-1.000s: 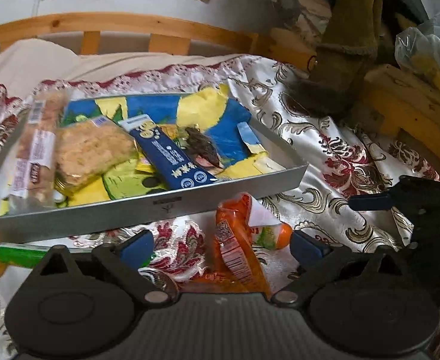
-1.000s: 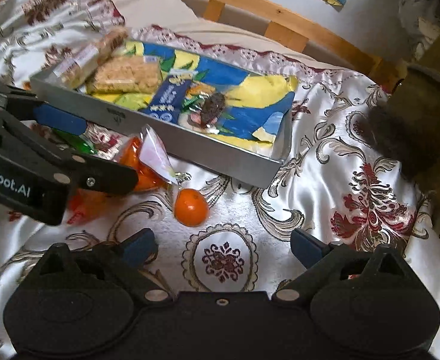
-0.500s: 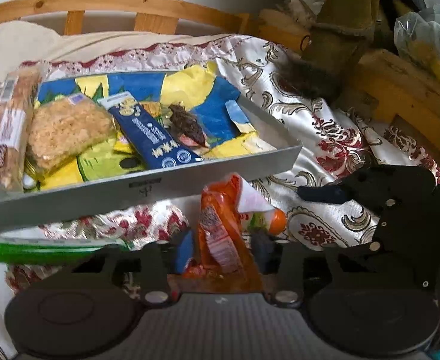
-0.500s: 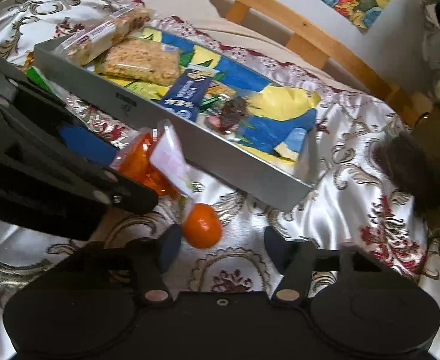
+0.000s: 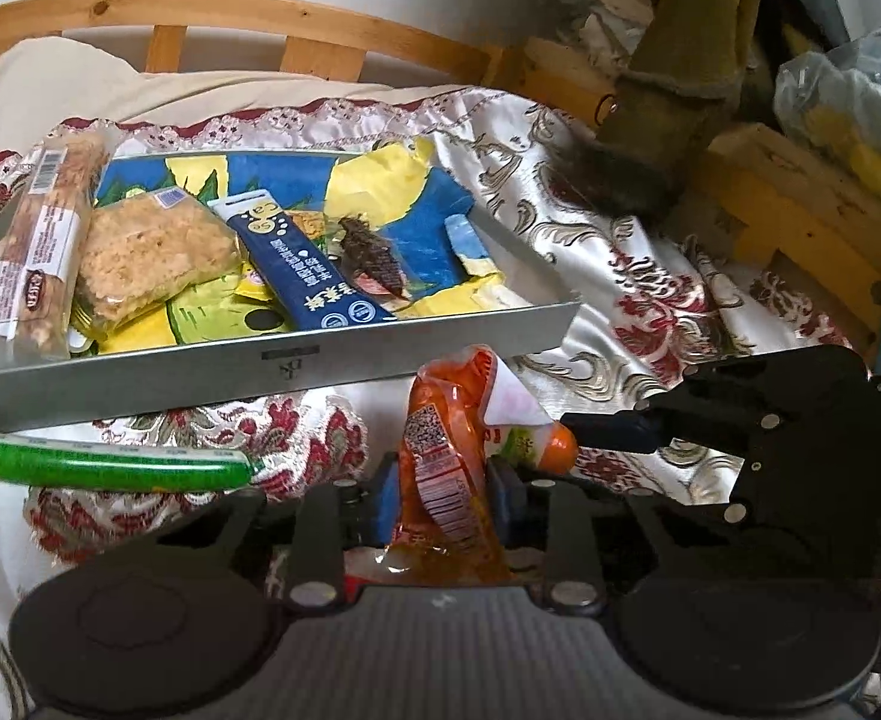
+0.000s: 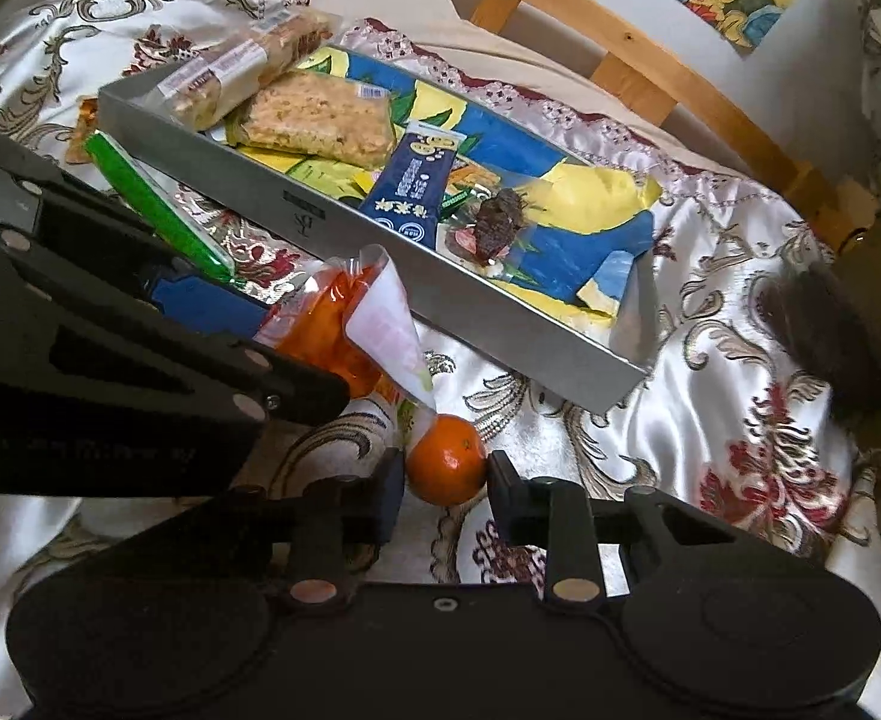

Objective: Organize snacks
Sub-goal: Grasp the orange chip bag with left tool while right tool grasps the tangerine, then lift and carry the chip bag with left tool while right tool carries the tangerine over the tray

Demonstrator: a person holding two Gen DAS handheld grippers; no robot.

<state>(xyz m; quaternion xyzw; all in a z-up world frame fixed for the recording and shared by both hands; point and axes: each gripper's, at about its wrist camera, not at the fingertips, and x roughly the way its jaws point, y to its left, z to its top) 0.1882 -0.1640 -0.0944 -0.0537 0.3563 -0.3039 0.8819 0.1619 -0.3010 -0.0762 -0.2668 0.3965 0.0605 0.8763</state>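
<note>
A patterned cloth (image 6: 710, 420) covers the bed under both tools. Ahead of both grippers lies the tray (image 5: 332, 360), its near wall just beyond their fingertips; it already holds a long bar (image 5: 44, 252), a rice cake (image 5: 152, 252), a blue stick (image 5: 302, 264) and a dark sweet (image 5: 374, 258). Off the left gripper's left side, a green stick (image 5: 104, 468) lies on the cloth in front of the tray wall.

The left gripper (image 5: 443, 492) was wide a second ago and has just been closing; its pads now pinch the orange bag (image 5: 446, 468) low down, the bag standing up between them with its torn white flap toward the tray. The right gripper (image 6: 445, 471) has also been closing, and its pads now sit against both sides of the orange (image 6: 446, 468), which rests on the cloth just below the bag's mouth; contact looks made, though how firm the squeeze is I cannot tell.

So both hands have gone from reaching to gripping. Likely the fruit is either going into the bag or both are bound for the tray. The bag is soft and may sag once lifted; the round orange could roll out if the hold is light.
</note>
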